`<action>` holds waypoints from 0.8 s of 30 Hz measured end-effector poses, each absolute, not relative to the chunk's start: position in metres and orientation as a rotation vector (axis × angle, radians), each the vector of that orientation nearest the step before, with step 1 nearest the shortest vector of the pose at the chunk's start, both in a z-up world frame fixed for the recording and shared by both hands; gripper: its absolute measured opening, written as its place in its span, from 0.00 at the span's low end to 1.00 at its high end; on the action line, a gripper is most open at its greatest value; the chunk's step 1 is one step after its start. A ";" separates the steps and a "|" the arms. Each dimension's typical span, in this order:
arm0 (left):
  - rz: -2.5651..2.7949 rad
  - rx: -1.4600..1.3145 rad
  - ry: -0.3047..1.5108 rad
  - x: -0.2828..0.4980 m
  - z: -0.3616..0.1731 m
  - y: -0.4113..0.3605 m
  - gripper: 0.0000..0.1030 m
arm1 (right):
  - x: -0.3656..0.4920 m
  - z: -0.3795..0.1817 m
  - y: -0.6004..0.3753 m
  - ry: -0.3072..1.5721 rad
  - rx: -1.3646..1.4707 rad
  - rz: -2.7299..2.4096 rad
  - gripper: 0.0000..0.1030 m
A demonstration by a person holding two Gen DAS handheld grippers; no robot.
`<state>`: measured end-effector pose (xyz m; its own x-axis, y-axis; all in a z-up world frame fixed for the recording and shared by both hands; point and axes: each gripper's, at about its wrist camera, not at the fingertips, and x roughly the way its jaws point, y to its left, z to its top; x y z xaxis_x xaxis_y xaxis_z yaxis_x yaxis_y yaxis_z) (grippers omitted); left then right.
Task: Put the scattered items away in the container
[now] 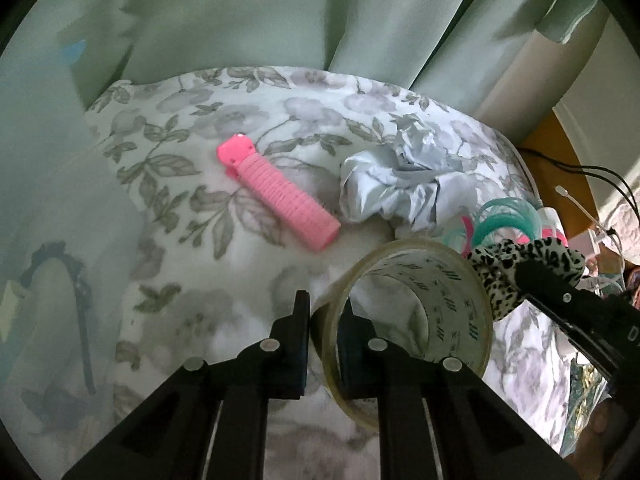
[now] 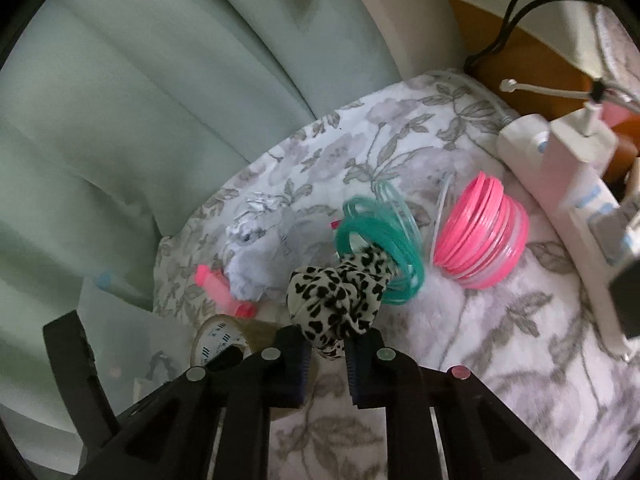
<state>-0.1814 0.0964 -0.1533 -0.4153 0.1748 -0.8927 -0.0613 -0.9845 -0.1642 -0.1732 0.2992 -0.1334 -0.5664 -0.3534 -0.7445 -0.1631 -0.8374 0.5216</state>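
Observation:
My left gripper (image 1: 323, 320) is shut on the wall of a clear tape roll (image 1: 452, 304), held just above the floral blanket (image 1: 208, 248). My right gripper (image 2: 326, 352) is shut on a leopard-print scrunchie (image 2: 340, 296), also seen in the left wrist view (image 1: 536, 256). A pink hair roller (image 1: 276, 192) lies on the blanket. A crumpled white paper or cloth wad (image 1: 400, 176) lies beside it. Teal bangles (image 2: 384, 240) and pink bangles (image 2: 480, 232) lie past the scrunchie. A translucent container (image 1: 44, 308) with a dark hairband inside stands at the left.
Pale green curtains (image 1: 240, 12) hang behind the blanket. A white power strip with plugs and cables (image 2: 580, 168) lies at the right edge, beside a wooden floor (image 2: 532, 60).

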 end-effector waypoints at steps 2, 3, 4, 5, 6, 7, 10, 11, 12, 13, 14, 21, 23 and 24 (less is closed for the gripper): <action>2.528 -1.606 -0.157 -0.174 -0.148 0.095 0.12 | -0.166 -0.128 0.300 -0.851 1.393 -2.547 0.15; 2.530 -1.600 -0.156 -0.171 -0.145 0.095 0.12 | -0.162 -0.125 0.300 -0.853 1.388 -2.547 0.15; 2.531 -1.593 -0.155 -0.167 -0.142 0.095 0.12 | -0.158 -0.121 0.300 -0.855 1.382 -2.548 0.15; 2.534 -1.586 -0.153 -0.164 -0.138 0.095 0.12 | -0.154 -0.118 0.301 -0.854 1.371 -2.552 0.15; 2.536 -1.579 -0.152 -0.160 -0.134 0.095 0.12 | -0.149 -0.113 0.301 -0.852 1.358 -2.557 0.15; 2.538 -1.571 -0.150 -0.156 -0.130 0.095 0.12 | -0.145 -0.109 0.302 -0.850 1.347 -2.560 0.15; 2.547 -1.545 -0.145 -0.145 -0.118 0.096 0.12 | -0.131 -0.094 0.303 -0.849 1.306 -2.572 0.15; 2.550 -1.536 -0.143 -0.141 -0.113 0.097 0.12 | -0.127 -0.089 0.303 -0.848 1.291 -2.577 0.15; 2.555 -1.523 -0.141 -0.137 -0.108 0.097 0.12 | -0.124 -0.084 0.304 -0.848 1.278 -2.582 0.15; 2.562 -1.507 -0.139 -0.133 -0.102 0.097 0.12 | -0.119 -0.078 0.304 -0.848 1.259 -2.589 0.15; 2.568 -1.490 -0.139 -0.129 -0.096 0.097 0.12 | -0.115 -0.073 0.304 -0.848 1.243 -2.595 0.15; 2.610 -1.392 -0.149 -0.104 -0.061 0.090 0.12 | -0.084 -0.036 0.300 -0.830 1.130 -2.630 0.15; 2.623 -1.364 -0.151 -0.098 -0.051 0.087 0.12 | -0.076 -0.026 0.298 -0.823 1.100 -2.638 0.15; 2.629 -1.349 -0.153 -0.094 -0.047 0.085 0.12 | -0.072 -0.021 0.297 -0.818 1.086 -2.643 0.15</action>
